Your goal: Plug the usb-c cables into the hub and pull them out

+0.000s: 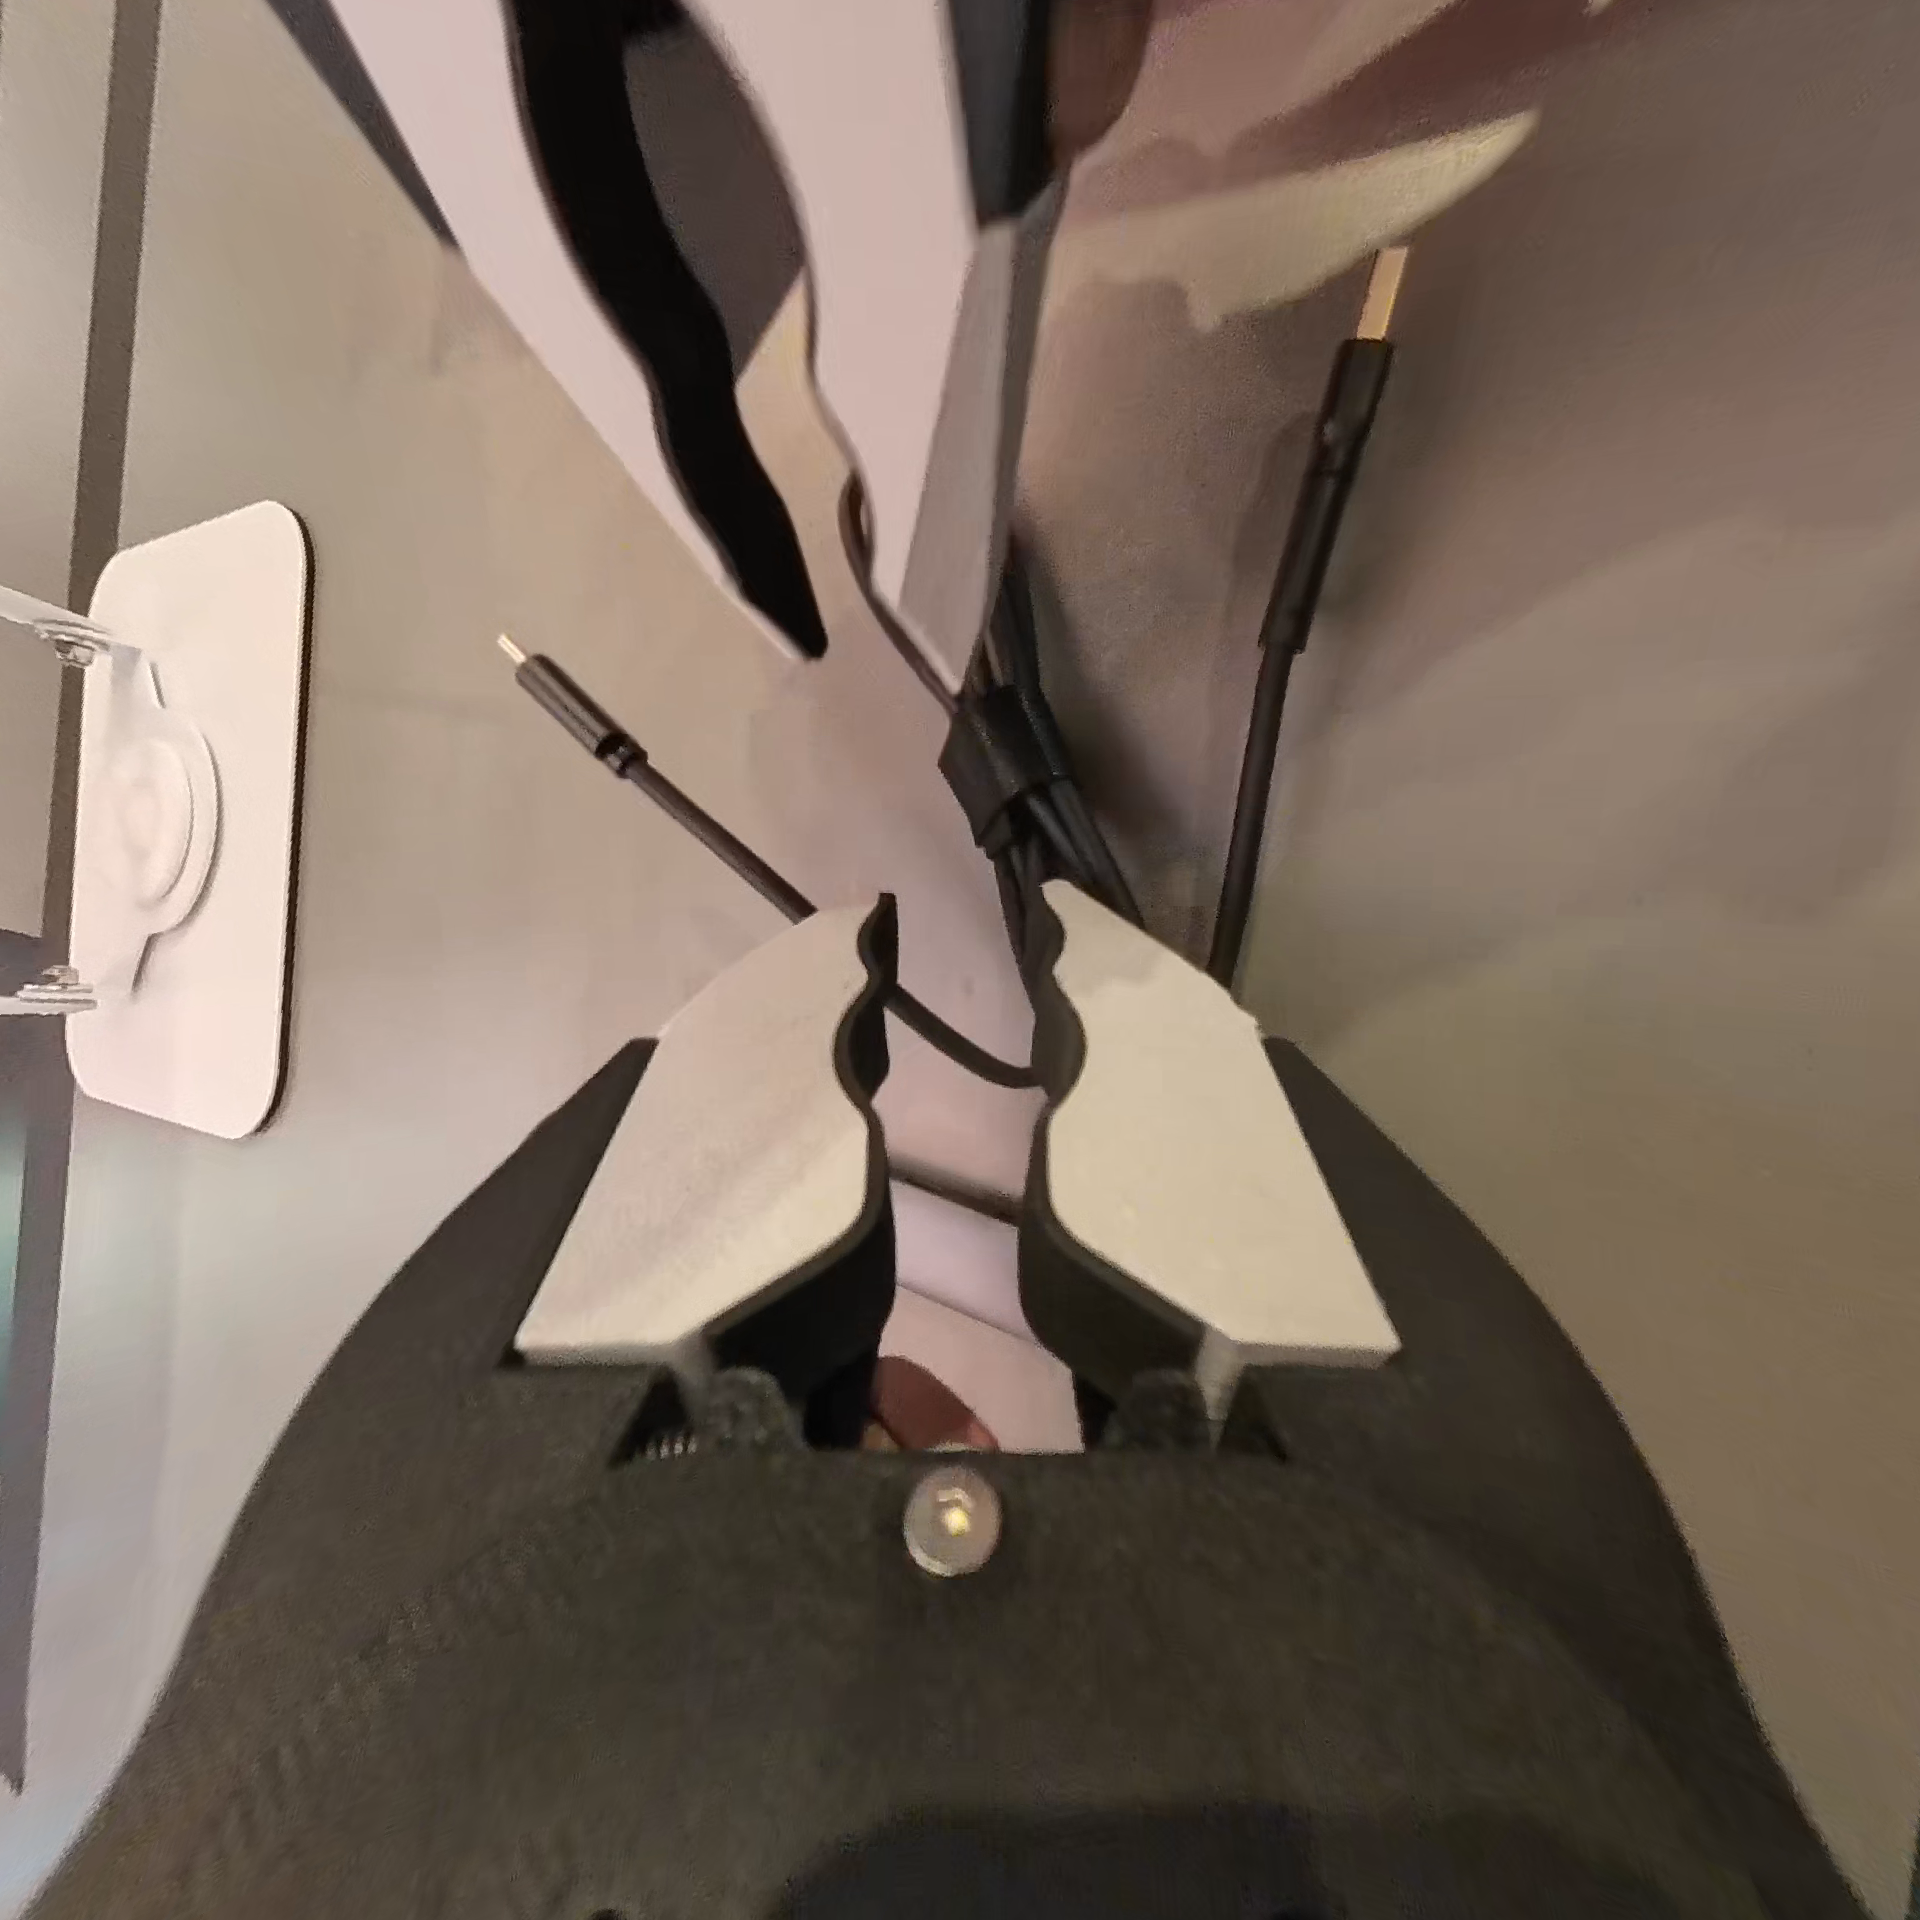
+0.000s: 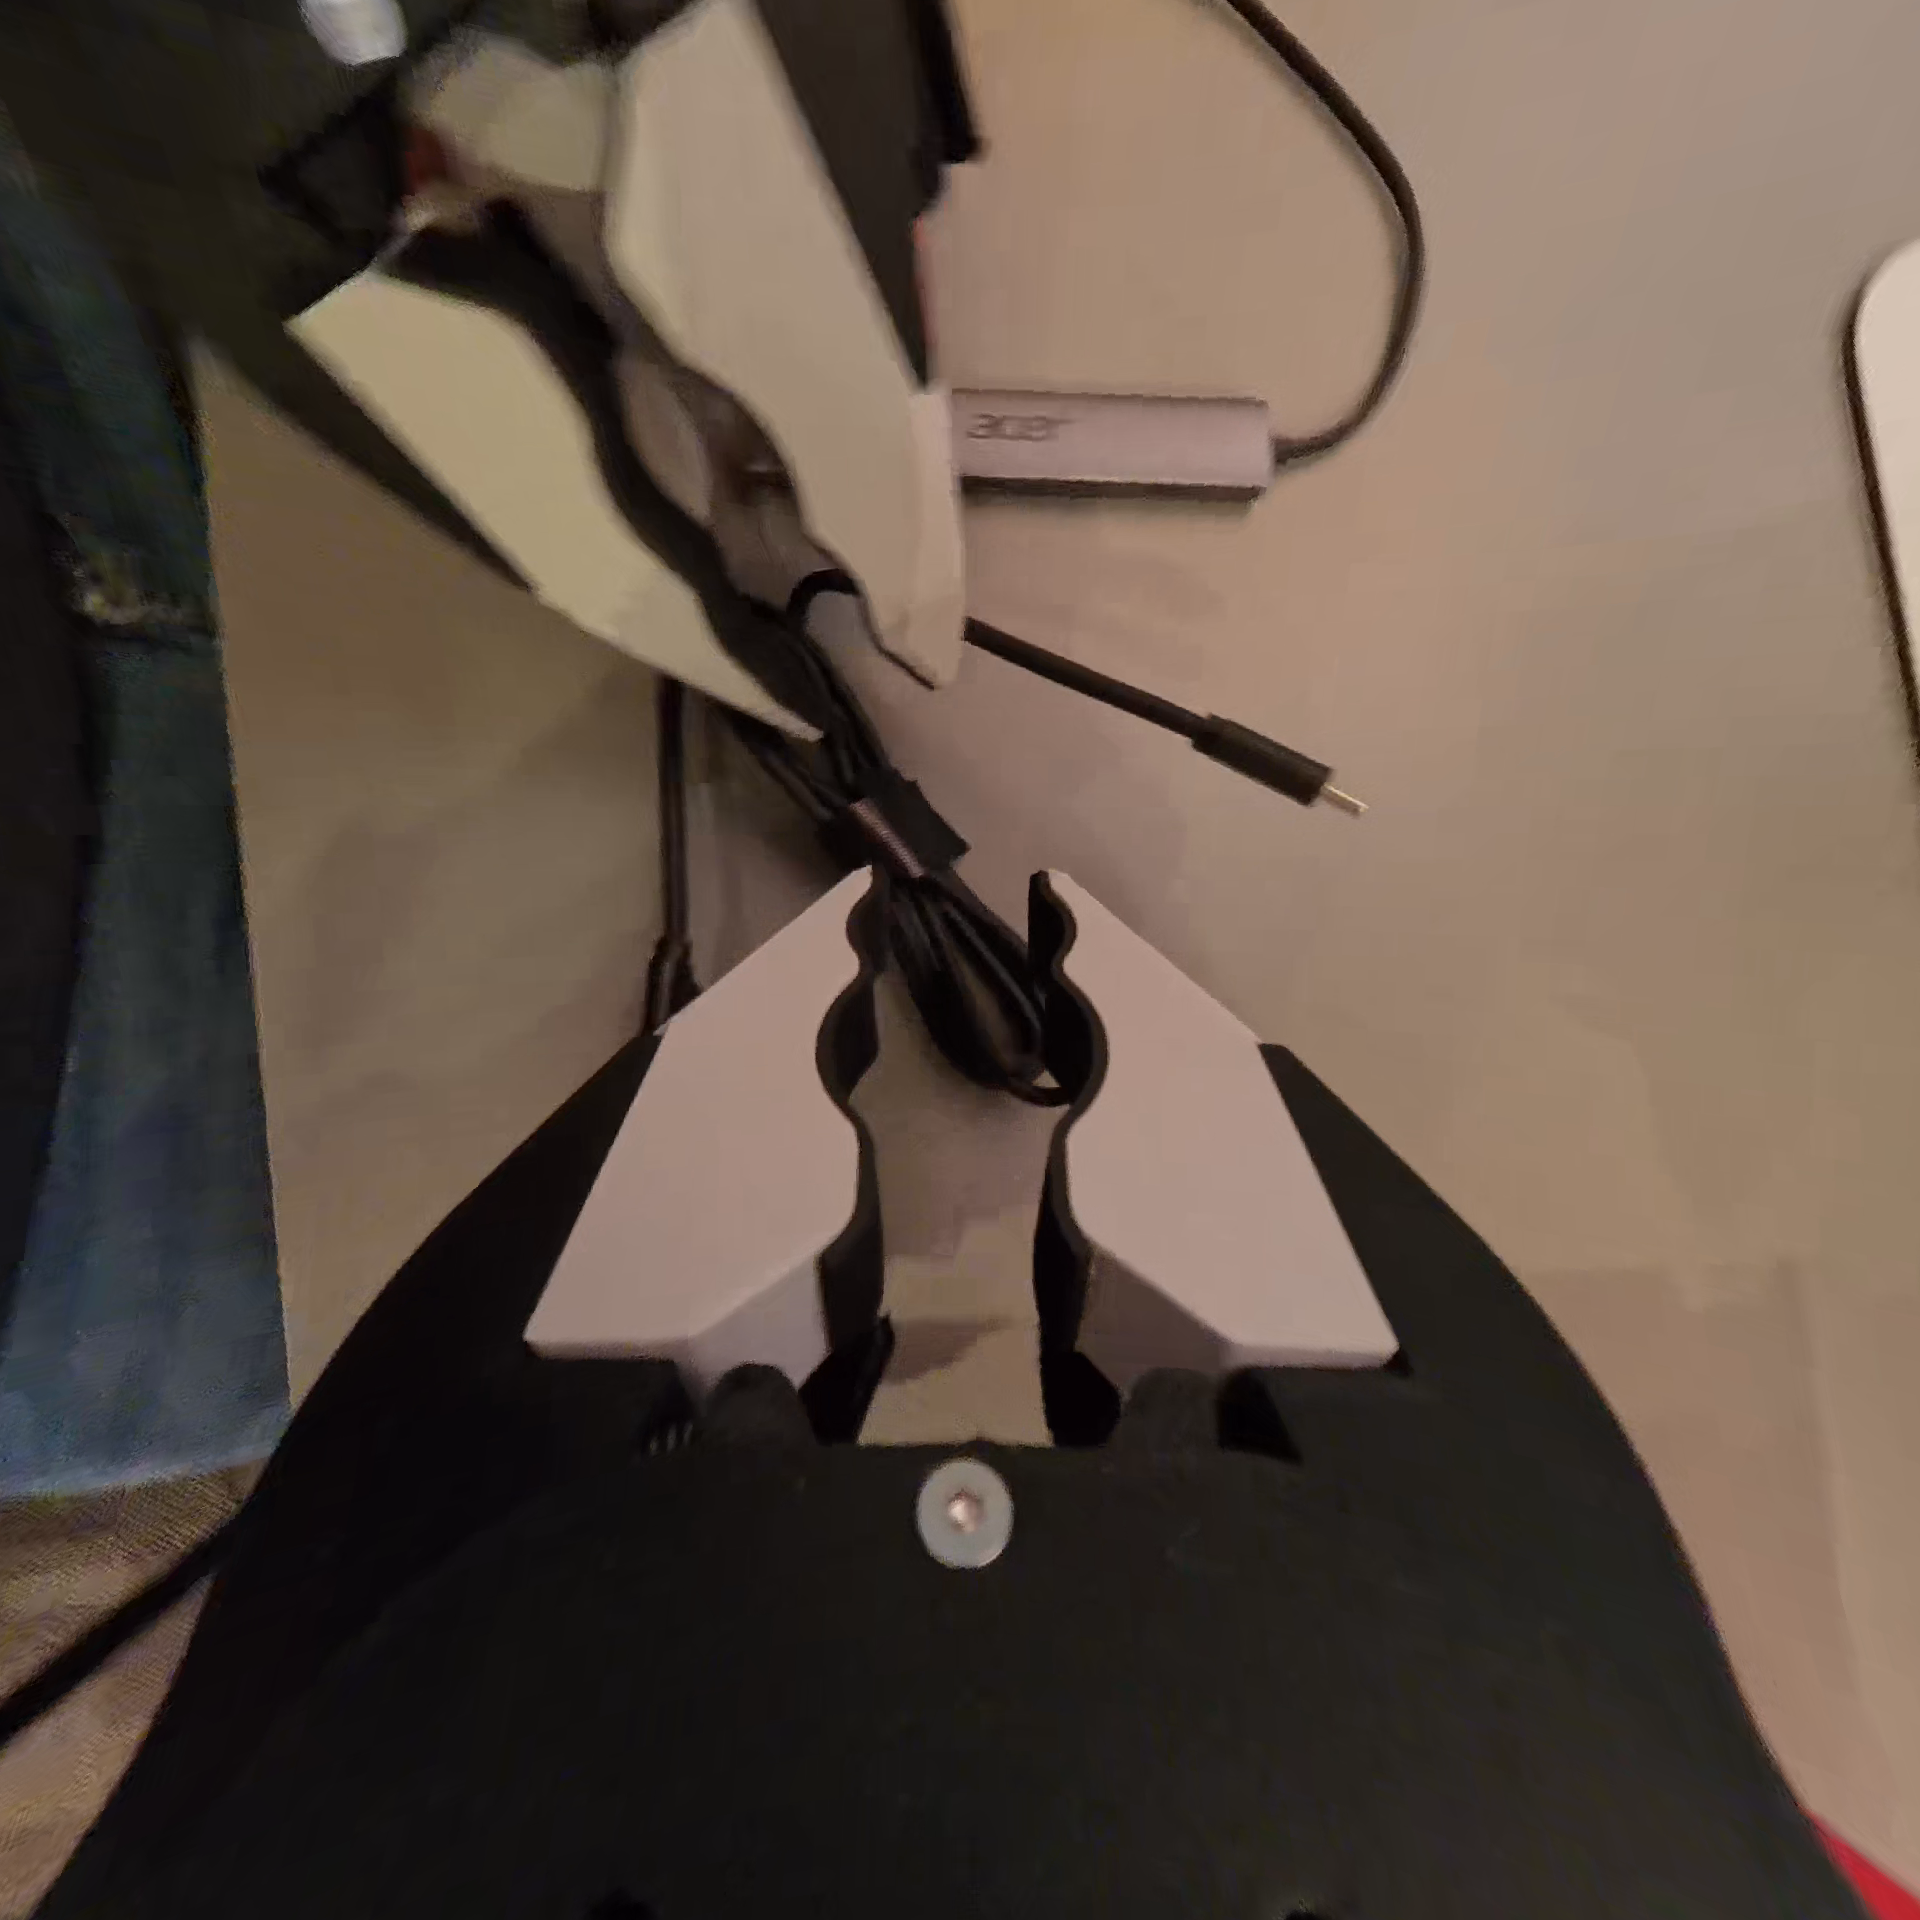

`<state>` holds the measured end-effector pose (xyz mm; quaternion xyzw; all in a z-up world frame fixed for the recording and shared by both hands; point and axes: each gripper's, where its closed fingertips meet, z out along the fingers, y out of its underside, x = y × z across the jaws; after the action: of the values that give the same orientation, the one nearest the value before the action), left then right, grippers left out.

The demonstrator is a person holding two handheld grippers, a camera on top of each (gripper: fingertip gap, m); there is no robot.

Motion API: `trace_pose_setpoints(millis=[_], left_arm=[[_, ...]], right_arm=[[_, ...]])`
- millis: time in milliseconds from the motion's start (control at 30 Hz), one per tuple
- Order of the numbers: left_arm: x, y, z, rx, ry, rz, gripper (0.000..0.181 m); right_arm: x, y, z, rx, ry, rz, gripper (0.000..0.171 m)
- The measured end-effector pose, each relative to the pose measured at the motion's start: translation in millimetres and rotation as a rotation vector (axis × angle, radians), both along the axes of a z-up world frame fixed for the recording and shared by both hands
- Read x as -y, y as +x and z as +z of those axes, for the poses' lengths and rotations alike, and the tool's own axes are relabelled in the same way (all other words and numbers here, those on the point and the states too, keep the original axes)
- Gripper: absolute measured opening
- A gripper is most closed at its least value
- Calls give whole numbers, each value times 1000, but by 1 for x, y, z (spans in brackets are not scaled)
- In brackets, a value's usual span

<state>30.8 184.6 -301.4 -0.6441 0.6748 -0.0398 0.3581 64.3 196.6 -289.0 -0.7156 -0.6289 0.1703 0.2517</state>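
Observation:
A black cable bundle [image 2: 966, 987], tied with a strap [image 2: 904, 821], hangs between both grippers above the table. My right gripper [image 2: 956, 894] is shut on one looped end of it. My left gripper [image 1: 971, 914] has its jaws a little apart. The bundle's other end [image 1: 1023, 831] runs against the right finger, and one thin loop [image 1: 956, 1049] crosses the gap. In the right wrist view the left gripper [image 2: 868, 696] straddles the bundle beyond the strap. A loose USB-C plug [image 2: 1268, 764] sticks out to the side and also shows in the left wrist view [image 1: 566, 696]. A second plug [image 1: 1335, 416] sticks out. The grey hub [image 2: 1112, 447] lies on the table.
The hub's own black cable [image 2: 1387, 208] curves away behind it. A white square plate [image 1: 197, 821] lies at the left of the left wrist view, and its edge shows at the right of the right wrist view [image 2: 1886, 468]. A person's jeans [image 2: 125, 935] are at the left. Spacing between my two grippers at the tips: around 4 cm. The grey hub [image 2: 1112, 447] sits 8 cm or so from the ends of my left fingers.

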Motion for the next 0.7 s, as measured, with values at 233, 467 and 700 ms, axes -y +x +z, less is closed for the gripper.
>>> trace_pose_setpoints(millis=[233, 467, 700], left_arm=[[-4, -4, 3, 34, -77, 32, 22], [-14, -21, 25, 108, -38, 108, 20], [-33, -38, 77, 348, 34, 222, 27]], right_arm=[[9, -13, -13, 182, 322, 274, 31], [-9, -18, -8, 91, 329, 135, 8], [-18, 2, 38, -182, 221, -116, 5]])
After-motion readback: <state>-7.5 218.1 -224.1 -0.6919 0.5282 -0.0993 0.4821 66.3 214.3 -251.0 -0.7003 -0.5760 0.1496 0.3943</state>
